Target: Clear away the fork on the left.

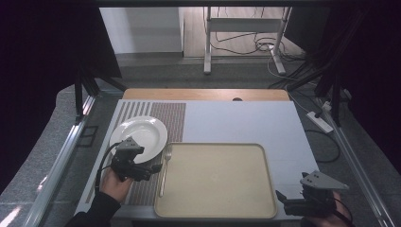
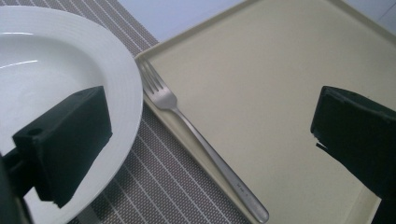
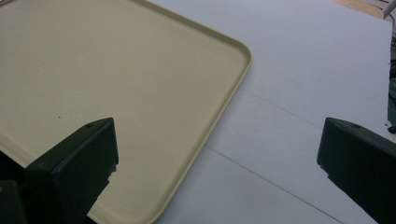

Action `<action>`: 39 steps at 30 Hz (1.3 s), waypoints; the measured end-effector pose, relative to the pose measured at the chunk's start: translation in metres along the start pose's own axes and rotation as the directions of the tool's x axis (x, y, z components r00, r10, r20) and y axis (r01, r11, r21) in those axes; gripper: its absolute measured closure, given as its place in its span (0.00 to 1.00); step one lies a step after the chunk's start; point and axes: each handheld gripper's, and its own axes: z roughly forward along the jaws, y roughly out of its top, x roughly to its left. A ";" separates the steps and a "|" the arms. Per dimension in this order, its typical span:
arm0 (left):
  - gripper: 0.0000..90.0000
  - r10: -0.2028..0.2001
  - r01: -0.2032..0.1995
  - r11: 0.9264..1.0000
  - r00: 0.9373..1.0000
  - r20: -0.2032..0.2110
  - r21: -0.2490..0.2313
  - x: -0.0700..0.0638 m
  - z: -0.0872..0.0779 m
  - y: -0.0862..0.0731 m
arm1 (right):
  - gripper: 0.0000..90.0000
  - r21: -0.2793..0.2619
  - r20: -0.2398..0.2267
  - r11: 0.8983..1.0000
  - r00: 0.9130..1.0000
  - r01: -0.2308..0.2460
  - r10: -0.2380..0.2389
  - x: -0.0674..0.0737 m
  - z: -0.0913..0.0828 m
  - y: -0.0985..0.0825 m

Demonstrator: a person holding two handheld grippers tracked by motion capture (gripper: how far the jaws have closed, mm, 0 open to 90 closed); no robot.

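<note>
No writing could be read on anything. The left gripper [image 1: 147,170] hung with its jaws spread wide and empty above the plate [image 1: 142,132] and the fork [image 1: 163,171], which lay along the tray's [image 1: 215,213] left rim. The right gripper [image 1: 283,197] was also wide open, holding nothing, over the tray's near right corner.

Tray [image 1: 215,182] sat at the near middle of the table [image 1: 246,123]. Placemat [image 1: 156,118] lay to its left, running from the far side to the near edge. Plate [image 1: 139,135] rested on the mat, beside the tray's far-left corner. Fork [image 1: 164,172] lay along the tray's left rim, tines toward the far side, next to the plate.
</note>
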 end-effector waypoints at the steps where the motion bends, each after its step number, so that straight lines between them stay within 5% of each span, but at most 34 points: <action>1: 0.00 -0.003 0.003 1.000 1.000 0.004 -0.004 0.000 -0.001 -0.001 | 0.00 0.000 0.000 1.000 1.000 0.000 0.000 0.000 0.000 0.000; 39: 0.00 -0.122 0.121 0.992 0.992 -0.026 -0.019 0.002 -0.050 -0.053 | 0.00 0.006 0.006 1.000 1.000 -0.001 0.001 0.000 0.000 0.000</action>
